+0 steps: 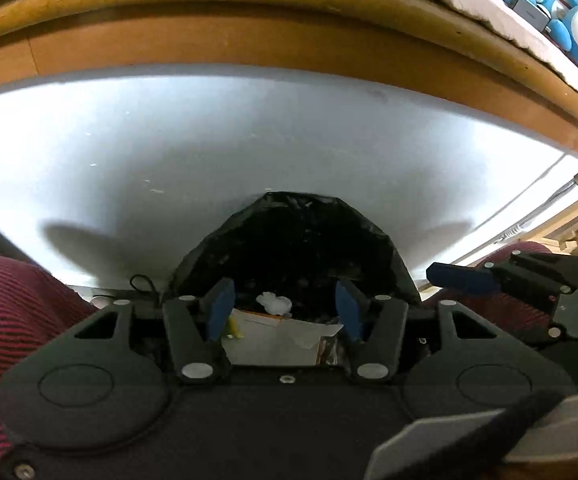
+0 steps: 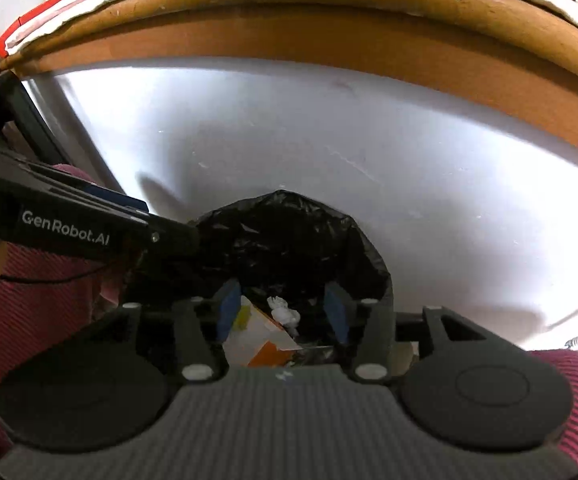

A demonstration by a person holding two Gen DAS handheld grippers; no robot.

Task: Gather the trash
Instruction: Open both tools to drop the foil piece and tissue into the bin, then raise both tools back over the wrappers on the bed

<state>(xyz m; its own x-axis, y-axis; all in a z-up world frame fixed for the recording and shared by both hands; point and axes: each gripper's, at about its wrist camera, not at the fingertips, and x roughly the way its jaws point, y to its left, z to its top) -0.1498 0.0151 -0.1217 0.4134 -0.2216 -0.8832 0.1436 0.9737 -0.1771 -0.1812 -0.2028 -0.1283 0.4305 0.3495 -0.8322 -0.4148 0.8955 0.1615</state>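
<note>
I'm looking down with both grippers over the black trash bag [image 1: 301,240], its mouth open at the near edge of the white tabletop [image 1: 249,140]. Left gripper [image 1: 285,312]: fingers spread, nothing pinched. Right gripper [image 2: 283,314]: fingers spread too, empty. Below them, inside the bag, lie a crumpled white tissue [image 1: 275,304] and a white-and-orange carton [image 2: 261,340].

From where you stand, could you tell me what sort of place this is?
Probably a lived-in home room, perhaps a bedroom: blue plush toys sit on a cloth-covered wooden ledge, and a black trash bag holding paper scraps stands against a white panel.
</note>
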